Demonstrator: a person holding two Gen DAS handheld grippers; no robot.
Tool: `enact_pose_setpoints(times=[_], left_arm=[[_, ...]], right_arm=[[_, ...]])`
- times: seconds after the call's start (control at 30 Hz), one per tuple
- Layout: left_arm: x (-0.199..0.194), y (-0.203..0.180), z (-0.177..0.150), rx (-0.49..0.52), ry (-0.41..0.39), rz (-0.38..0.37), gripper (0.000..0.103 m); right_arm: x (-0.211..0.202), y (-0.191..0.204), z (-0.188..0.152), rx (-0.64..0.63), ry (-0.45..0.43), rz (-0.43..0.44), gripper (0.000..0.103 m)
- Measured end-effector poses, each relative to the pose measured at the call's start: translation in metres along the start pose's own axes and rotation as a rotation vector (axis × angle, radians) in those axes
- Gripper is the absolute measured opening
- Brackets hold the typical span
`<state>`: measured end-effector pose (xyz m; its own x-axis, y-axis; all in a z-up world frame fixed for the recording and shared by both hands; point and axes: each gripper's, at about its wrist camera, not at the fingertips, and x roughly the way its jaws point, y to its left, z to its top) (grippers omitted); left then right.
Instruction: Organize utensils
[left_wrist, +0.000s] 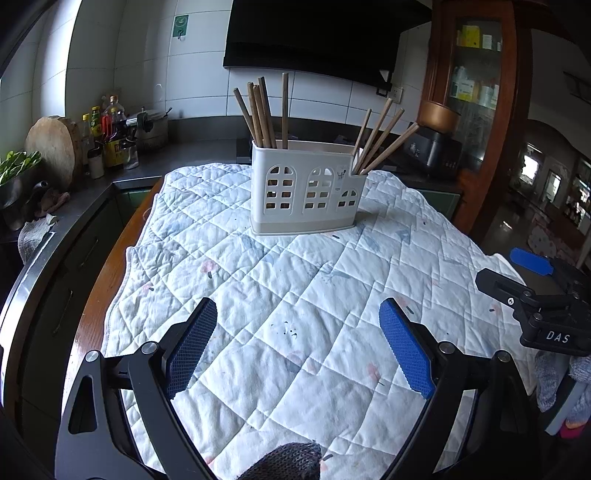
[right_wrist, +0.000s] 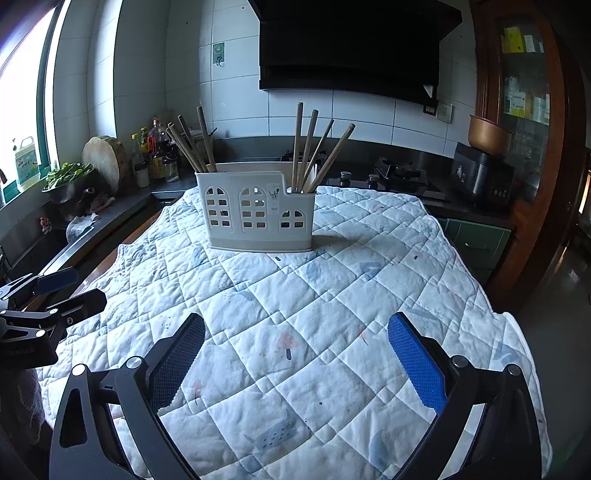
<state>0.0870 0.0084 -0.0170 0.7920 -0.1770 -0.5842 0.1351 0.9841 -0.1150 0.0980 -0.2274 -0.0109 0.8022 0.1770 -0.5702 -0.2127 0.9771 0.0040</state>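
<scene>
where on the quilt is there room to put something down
The quilt lies bare from the holder forward to both open tongs, left and right, and along the holder's sides. Crowded: chopsticks fill the holder's end compartments.

The left hand-held gripper hovers low with its two blue-padded fingers spread wide apart, nothing between them. The right hand-held gripper hangs at about the same height beside it, its jaws likewise wide and holding nothing. Each shows at the edge of the other's view, both pointing the same way.
</scene>
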Motion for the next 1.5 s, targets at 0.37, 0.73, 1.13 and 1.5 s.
enact_pose_setpoints(times=[0.37,0.73,1.13,1.5], left_arm=[[0.003,-0.0028,-0.0043,0.003,0.019,0.002,0.089],[0.0059,-0.0035,-0.0072,0.003,0.029,0.005,0.089],[0.0072,-0.0061,-0.0084,0.007,0.036,0.005,0.089],[0.0086,-0.0067,-0.0095,0.008,0.042,0.009,0.089]], right_arm=[[-0.0001,0.0019,-0.0039,0.001,0.007,0.013,0.096],[0.0003,0.0027,-0.0063,-0.004,0.012,0.019,0.096],[0.0019,0.0014,-0.0072,0.003,0.018,0.022,0.096],[0.0033,0.002,-0.0084,0.001,0.024,0.027,0.096]])
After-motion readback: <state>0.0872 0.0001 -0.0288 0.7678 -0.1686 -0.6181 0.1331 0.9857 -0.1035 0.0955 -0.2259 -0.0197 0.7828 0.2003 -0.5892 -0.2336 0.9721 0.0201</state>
